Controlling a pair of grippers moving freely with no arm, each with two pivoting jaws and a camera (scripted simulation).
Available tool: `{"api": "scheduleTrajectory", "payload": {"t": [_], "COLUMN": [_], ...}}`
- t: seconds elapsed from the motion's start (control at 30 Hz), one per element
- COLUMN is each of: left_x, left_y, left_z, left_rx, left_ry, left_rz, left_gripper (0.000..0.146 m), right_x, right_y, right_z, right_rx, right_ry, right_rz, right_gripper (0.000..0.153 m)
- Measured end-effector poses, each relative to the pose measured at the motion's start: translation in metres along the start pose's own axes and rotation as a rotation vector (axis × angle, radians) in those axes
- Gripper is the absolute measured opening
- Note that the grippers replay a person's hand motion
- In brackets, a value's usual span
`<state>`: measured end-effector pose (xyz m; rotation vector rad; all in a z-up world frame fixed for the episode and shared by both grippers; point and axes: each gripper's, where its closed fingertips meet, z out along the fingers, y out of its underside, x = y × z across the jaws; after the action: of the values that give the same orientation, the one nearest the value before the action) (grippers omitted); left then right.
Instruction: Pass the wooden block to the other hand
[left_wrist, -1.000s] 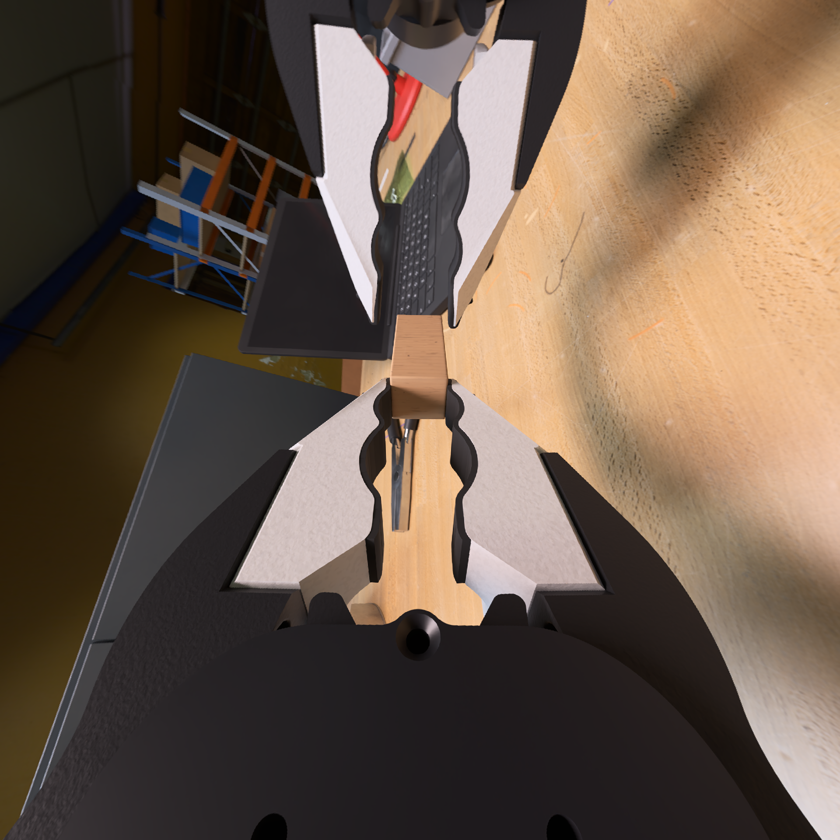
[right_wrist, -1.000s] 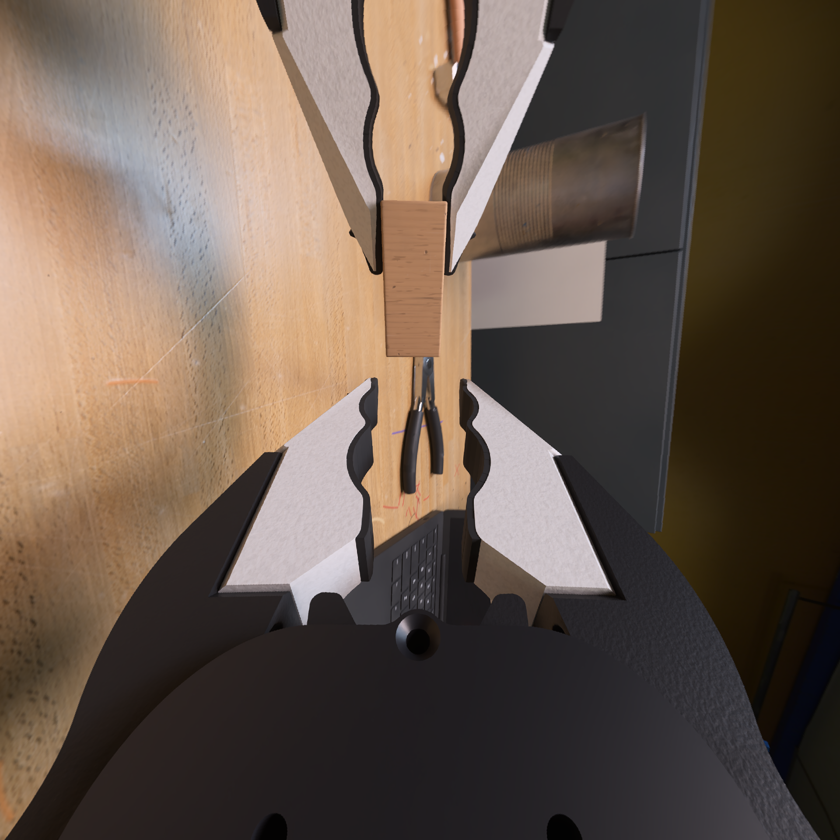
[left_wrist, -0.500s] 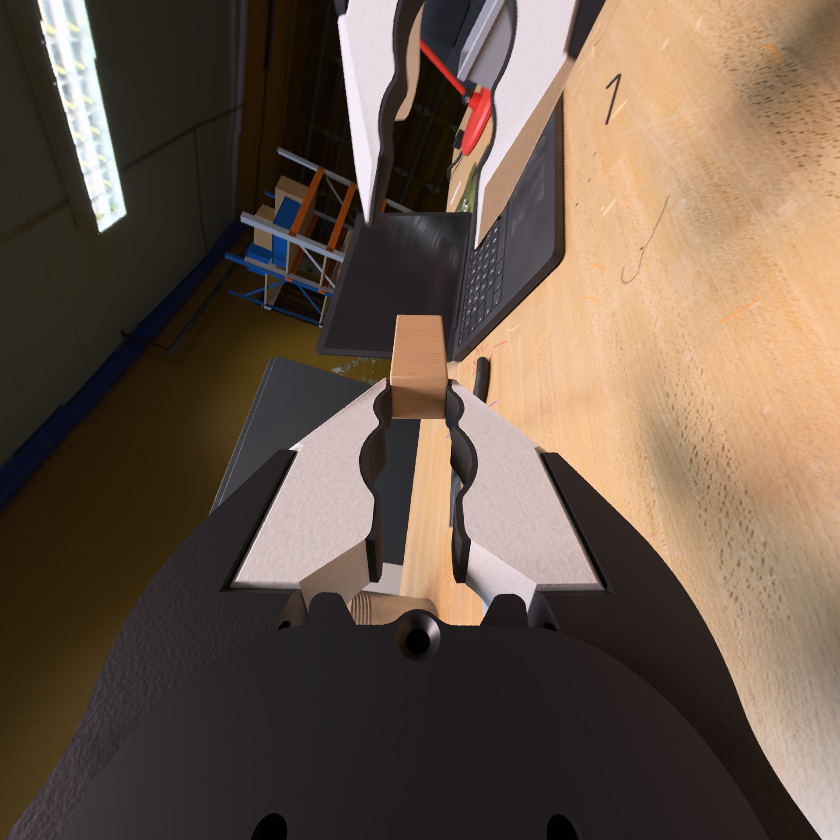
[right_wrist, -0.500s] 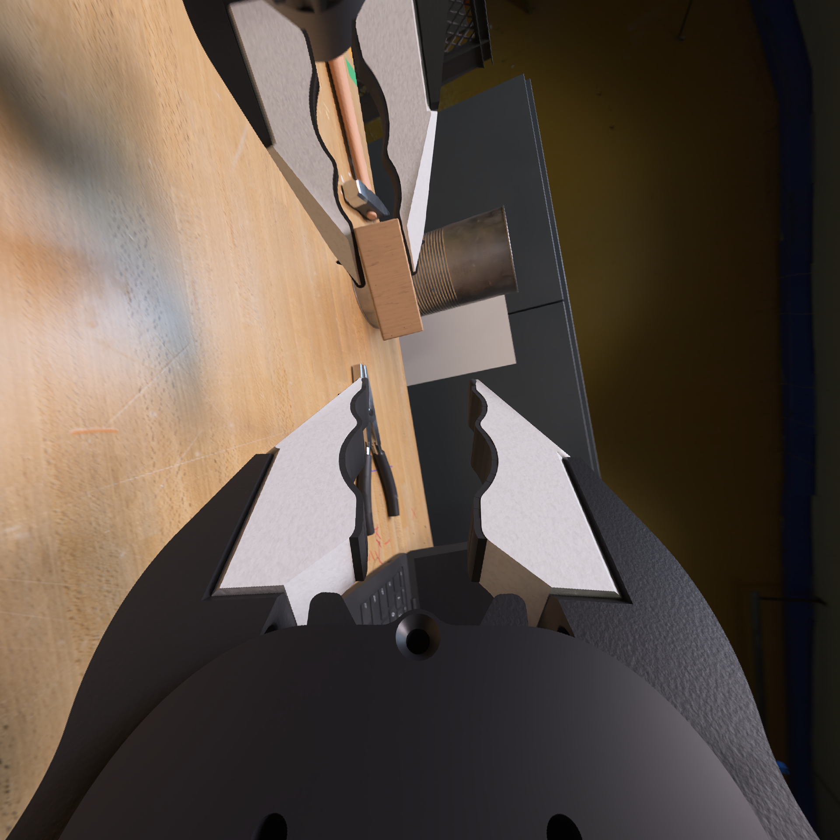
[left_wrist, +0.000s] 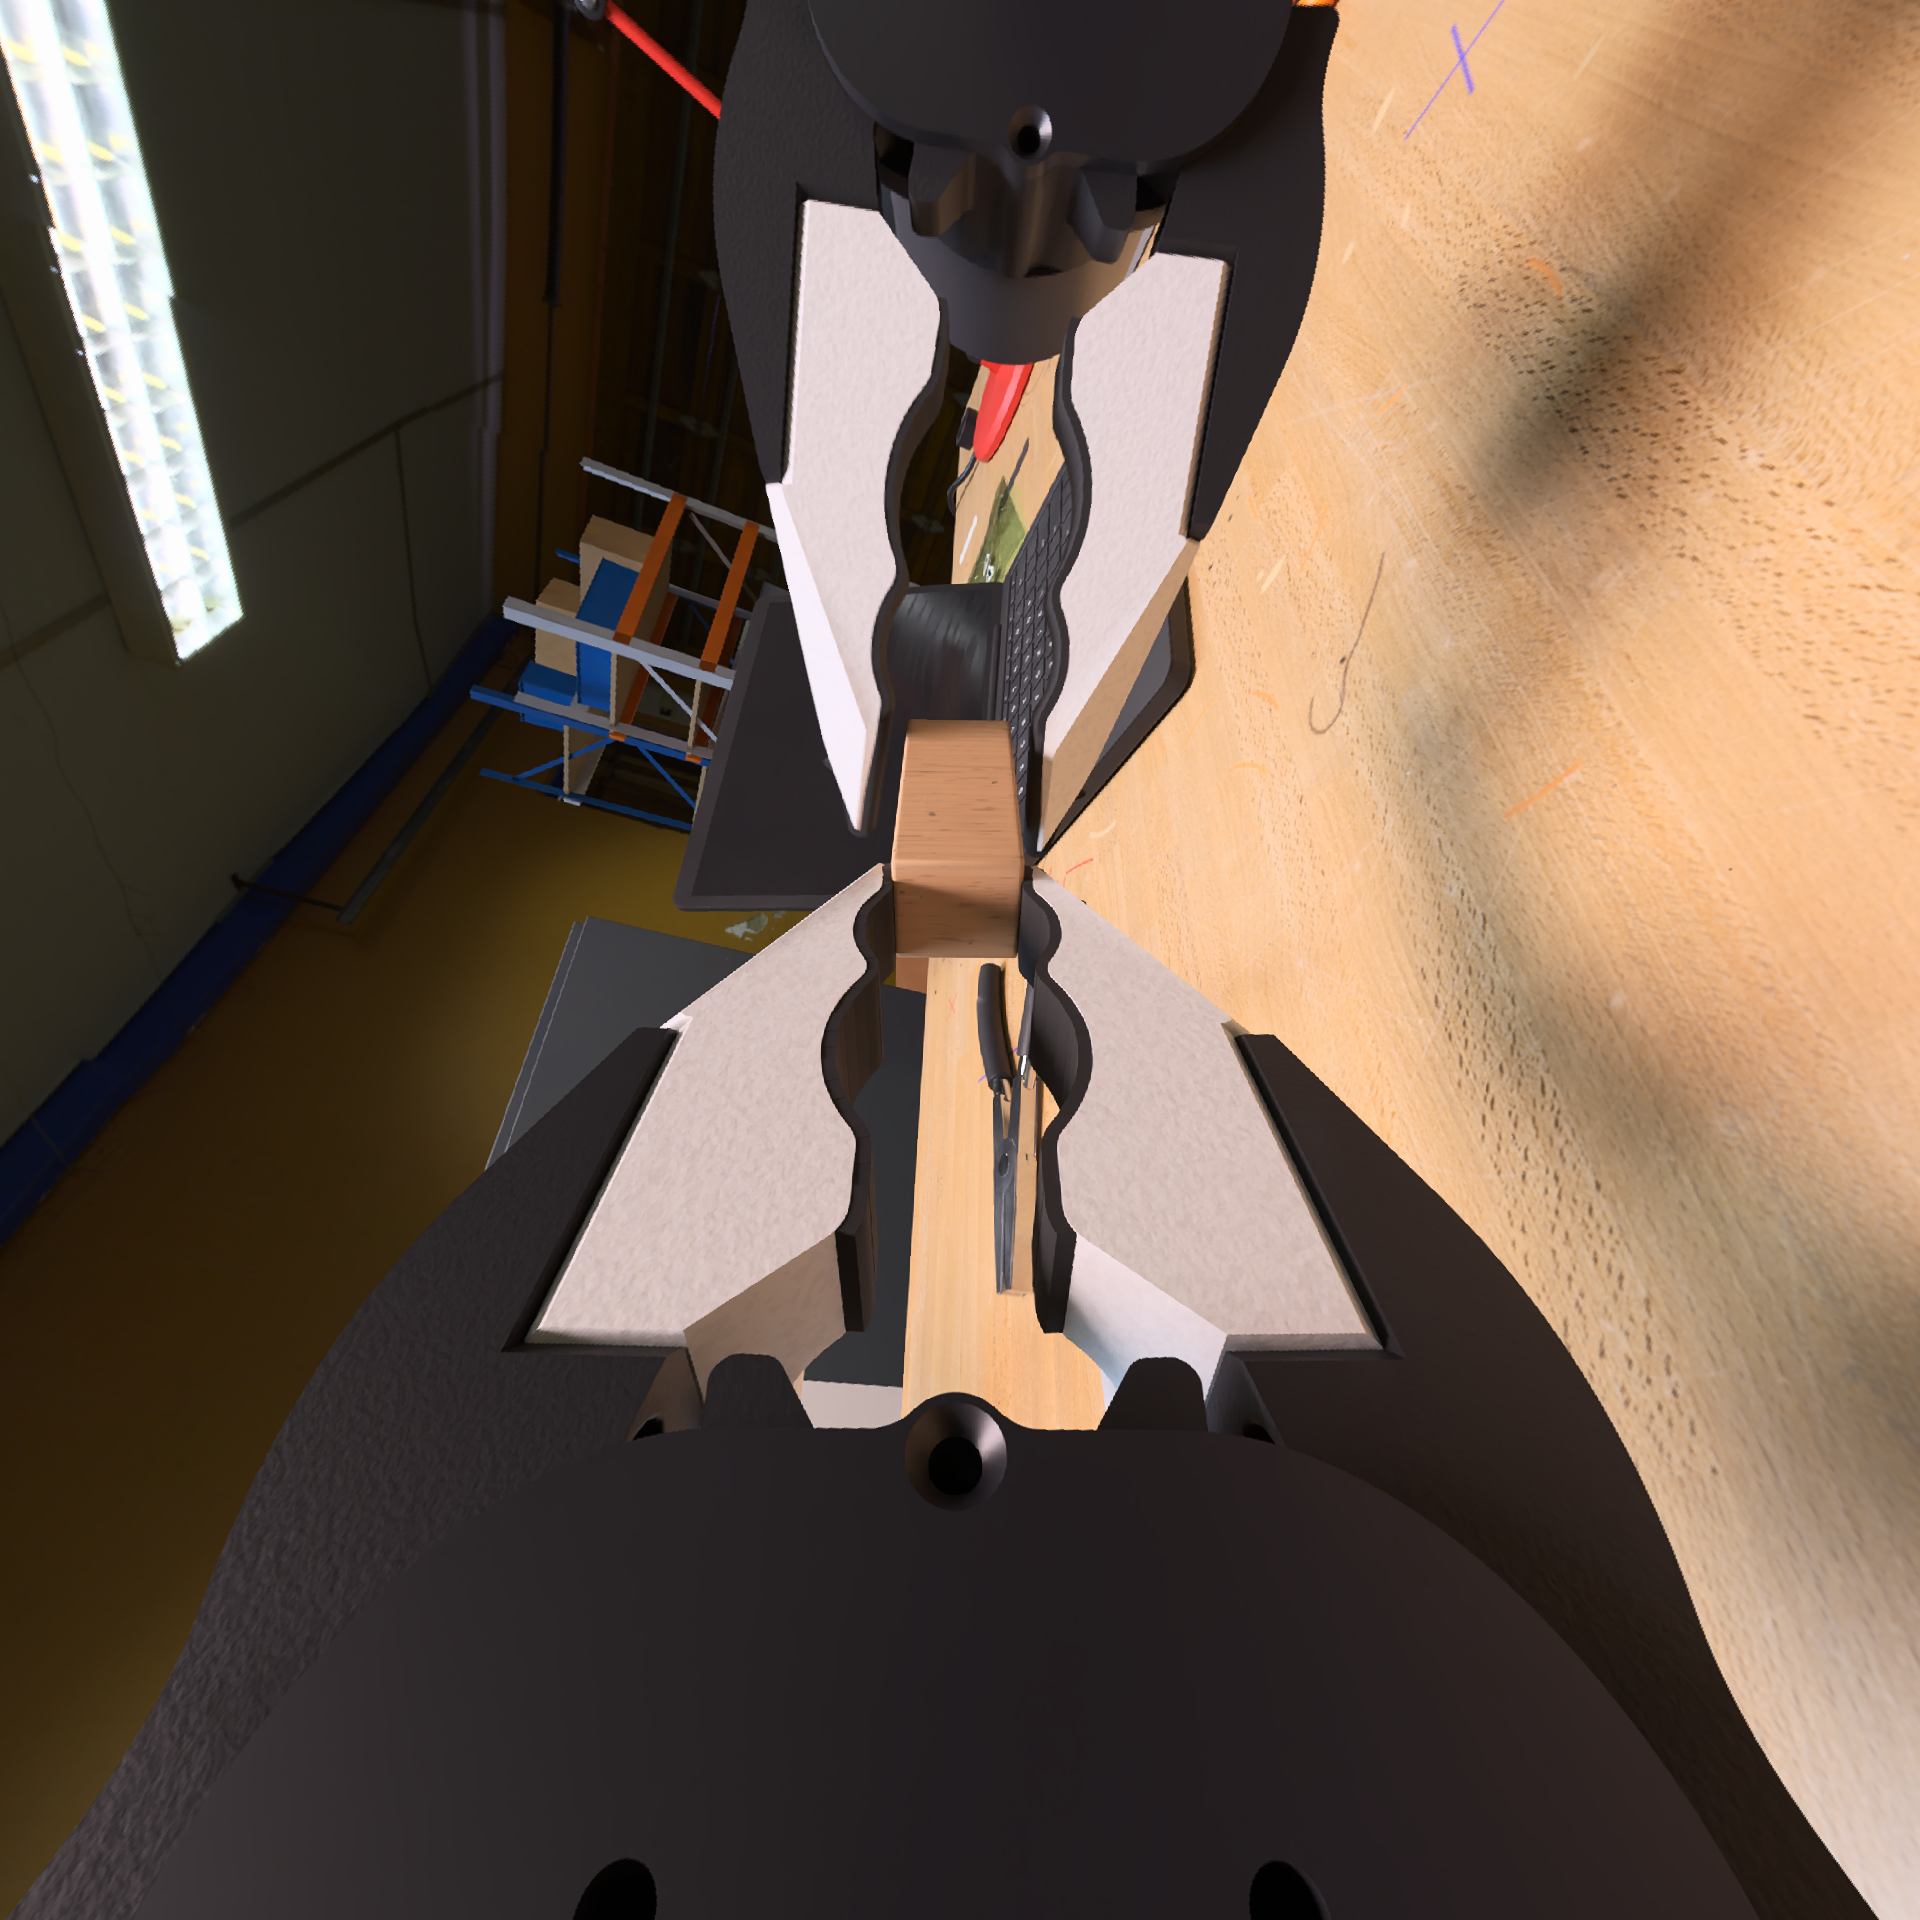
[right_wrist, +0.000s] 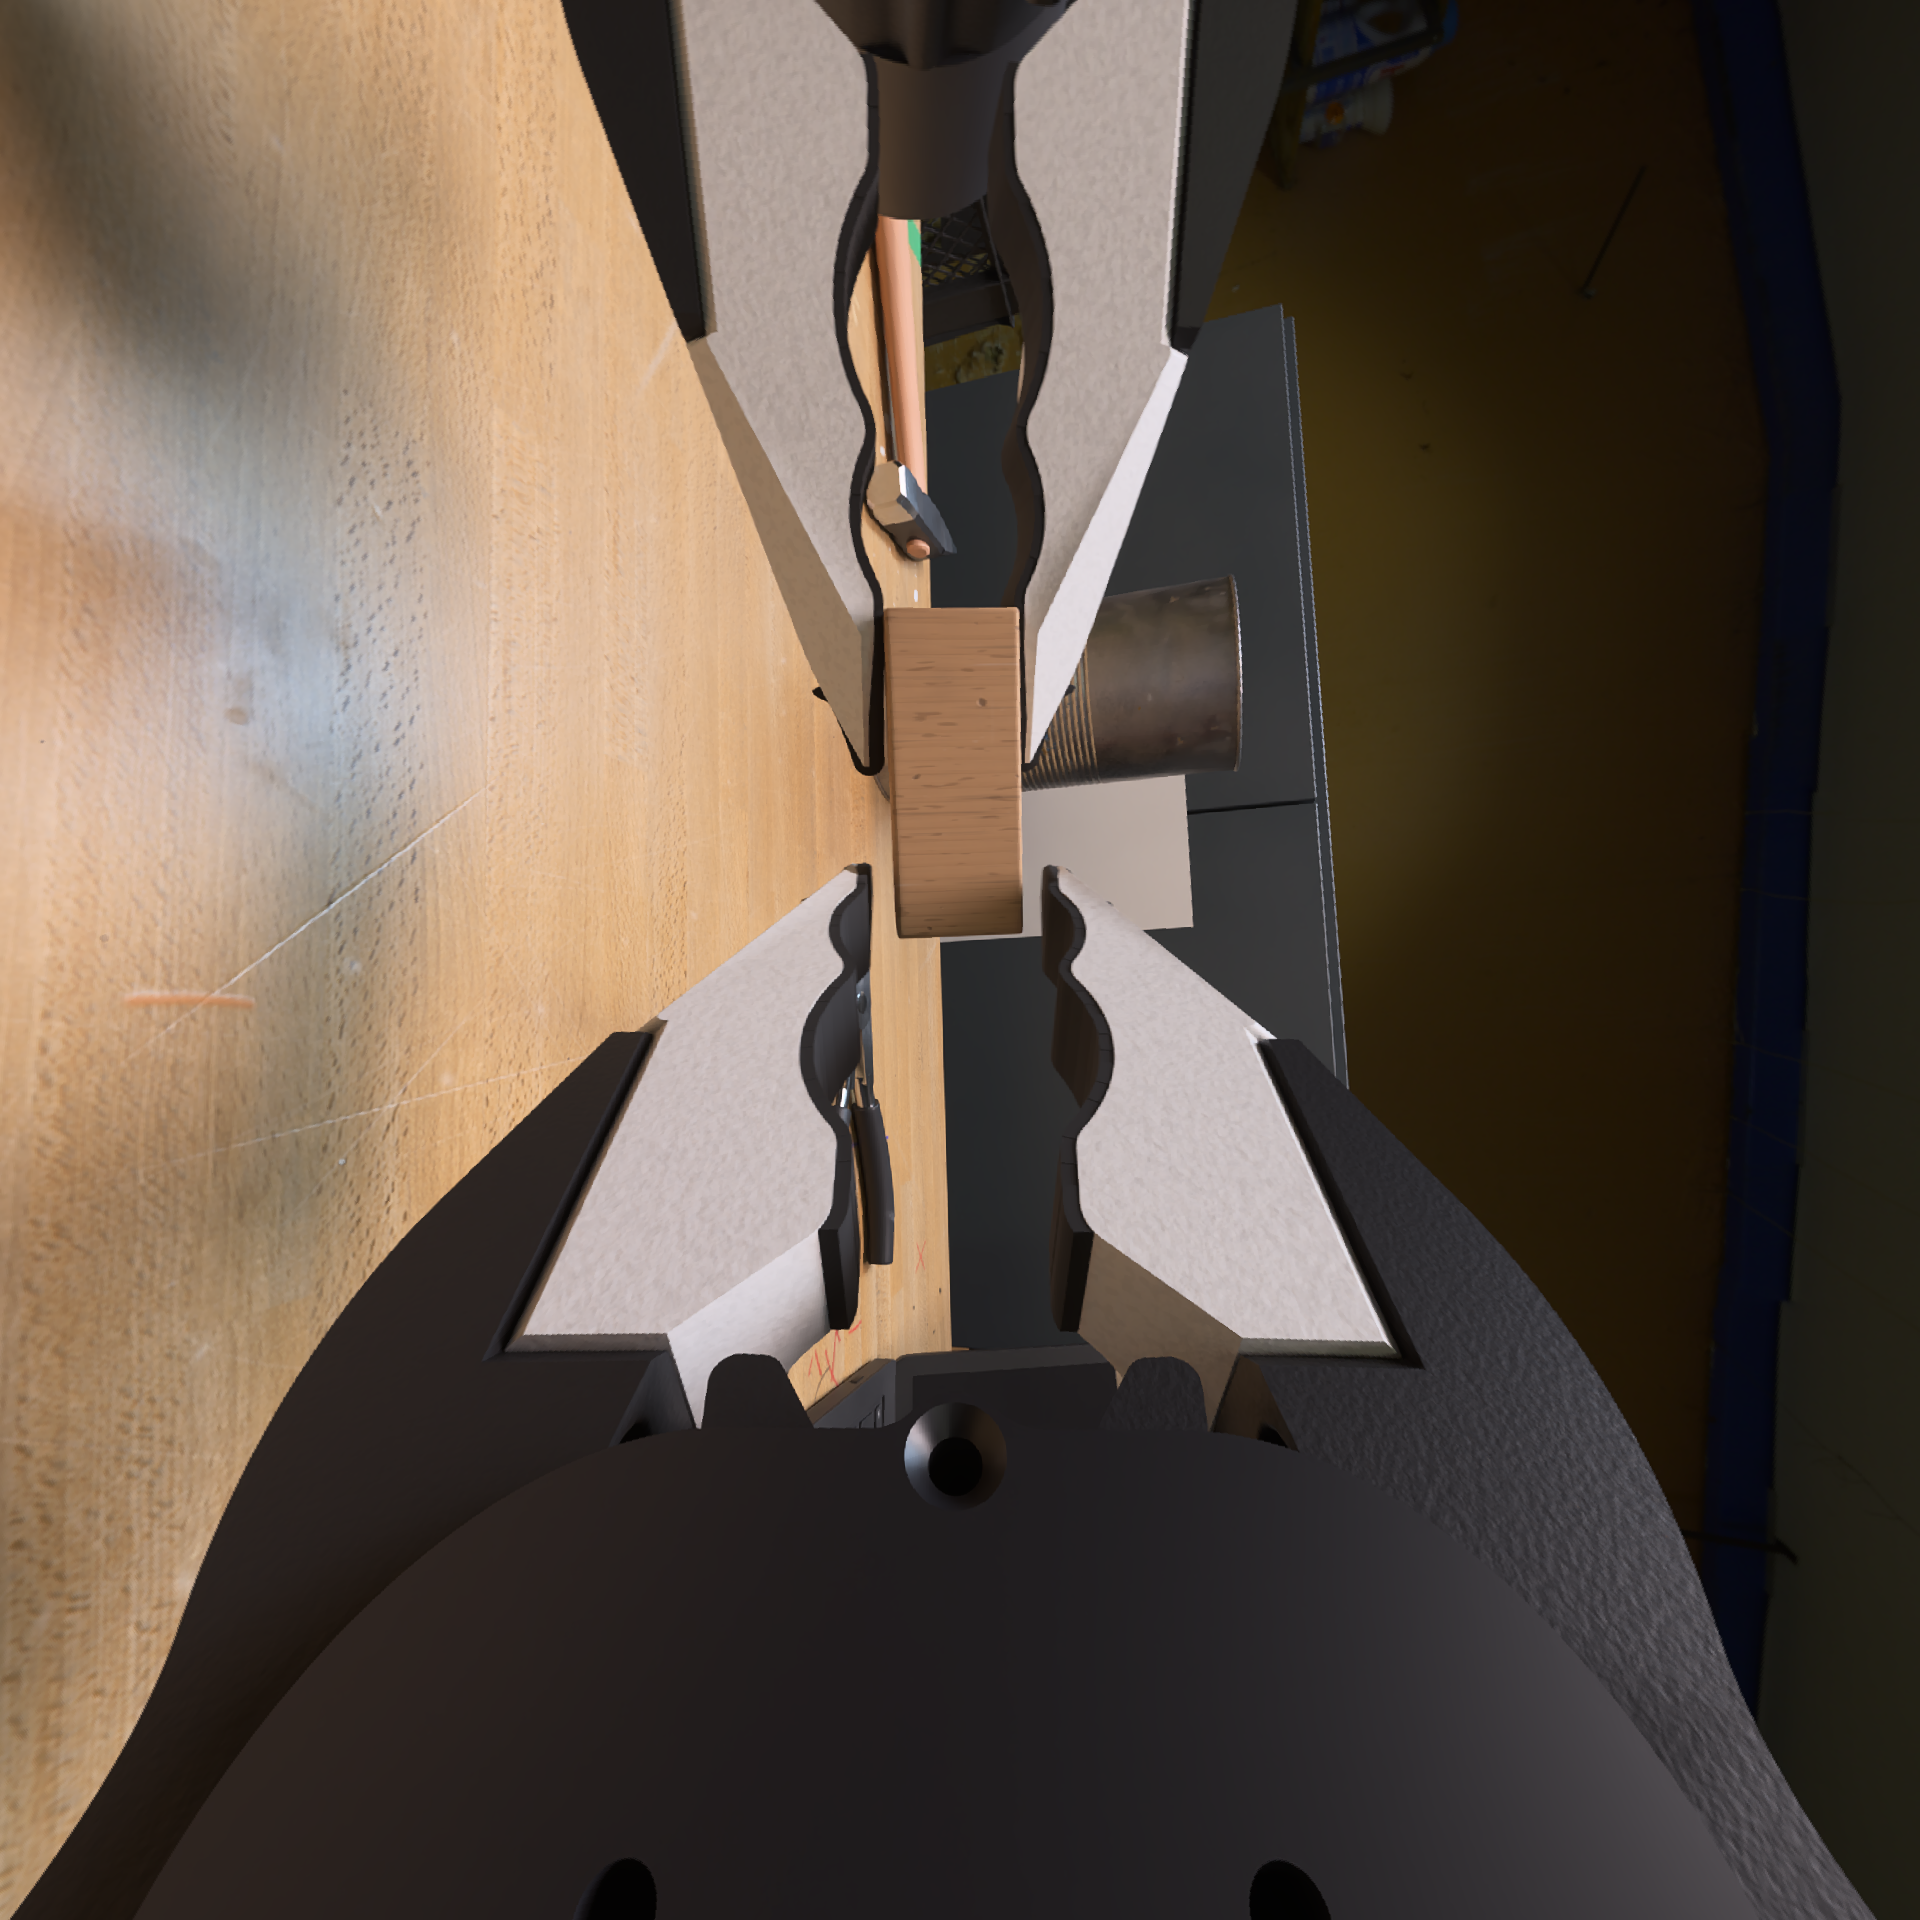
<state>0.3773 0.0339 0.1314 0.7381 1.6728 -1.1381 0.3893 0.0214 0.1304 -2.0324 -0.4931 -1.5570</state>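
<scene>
Left gripper (left_wrist: 954, 902): its white fingers are pinched onto the near end of the rectangular light wooden block (left_wrist: 954, 831), tips flat against both sides.
Right gripper (right_wrist: 954, 883): jaws spread a little wider than the block, holding nothing; the block's free end sits just between its fingertips with a thin gap on each side (no contact visible).
Wooden block: held in the air between the two facing grippers, pointing straight ahead of each.
Below the grippers: a scratched pale wooden workbench (right_wrist: 416, 831) with black-handled pliers (left_wrist: 1006, 1122) lying on it.
Beyond the right gripper: a dark laptop (left_wrist: 1039, 623).
Beyond the left gripper: a rusty metal cylinder (right_wrist: 1153, 675) and a wooden-handled hammer (right_wrist: 902, 416).
</scene>
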Motion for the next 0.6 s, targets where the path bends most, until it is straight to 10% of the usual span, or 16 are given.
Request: {"api": "scheduleTrajectory", "payload": {"t": [0.27,0.43,0.6], "left_x": [0.008,-0.072,-0.071], "left_y": [0.008,0.054,0.137], "left_z": [0.004,-0.049,-0.106], "left_rx": [-0.034,-0.232,-0.516], "left_ry": [0.099,0.000,0.355], "left_rz": [-0.130,-0.406,-0.880], "left_gripper": [0.024,0.046,0.050], "right_x": [-0.010,0.014,0.012], "right_y": [0.006,0.031,0.050], "right_z": [0.002,-0.020,-0.031], "right_rx": [-0.045,-0.099,-0.109], "right_ry": [-0.064,-0.053,-0.048], "right_rz": [0.003,0.109,0.177], "right_gripper": [0.024,0.023,0.023]}}
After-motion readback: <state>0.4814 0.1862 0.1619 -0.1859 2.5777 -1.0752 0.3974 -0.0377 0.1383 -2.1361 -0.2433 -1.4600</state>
